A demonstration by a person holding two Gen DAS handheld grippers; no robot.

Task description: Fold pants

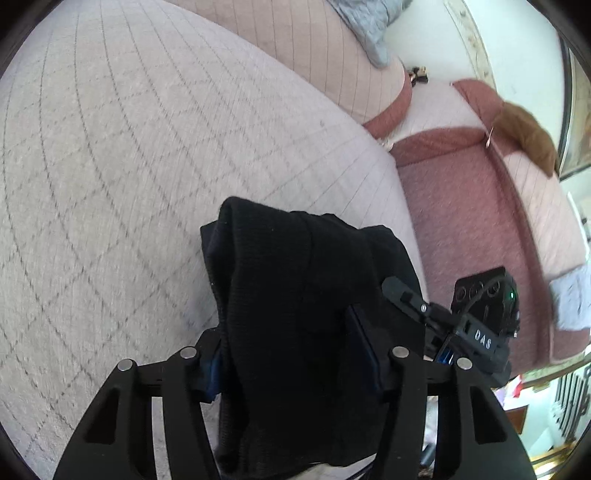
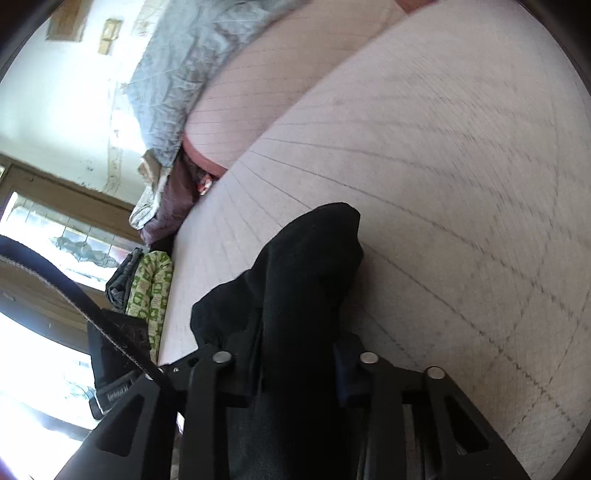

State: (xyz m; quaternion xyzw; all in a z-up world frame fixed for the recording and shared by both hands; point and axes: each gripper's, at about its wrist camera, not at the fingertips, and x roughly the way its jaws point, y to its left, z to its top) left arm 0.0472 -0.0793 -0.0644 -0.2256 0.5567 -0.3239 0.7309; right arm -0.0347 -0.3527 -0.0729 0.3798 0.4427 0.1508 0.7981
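The black pants (image 1: 295, 295) hang bunched between the fingers of my left gripper (image 1: 291, 354), which is shut on them above the pale quilted seat cushion (image 1: 147, 166). My right gripper (image 2: 295, 354) is shut on another part of the black pants (image 2: 306, 277), also lifted over the quilted cushion (image 2: 443, 184). The other gripper's body (image 1: 484, 314) shows close at the right in the left wrist view. The fabric covers the fingertips in both views.
A pink sofa back cushion (image 1: 314, 48) with a grey blanket (image 1: 369, 26) lies behind. A brown cloth (image 1: 528, 133) sits on the sofa corner. In the right wrist view a grey blanket (image 2: 184, 74), green patterned cloth (image 2: 151, 288) and a window (image 2: 55, 229) are at the left.
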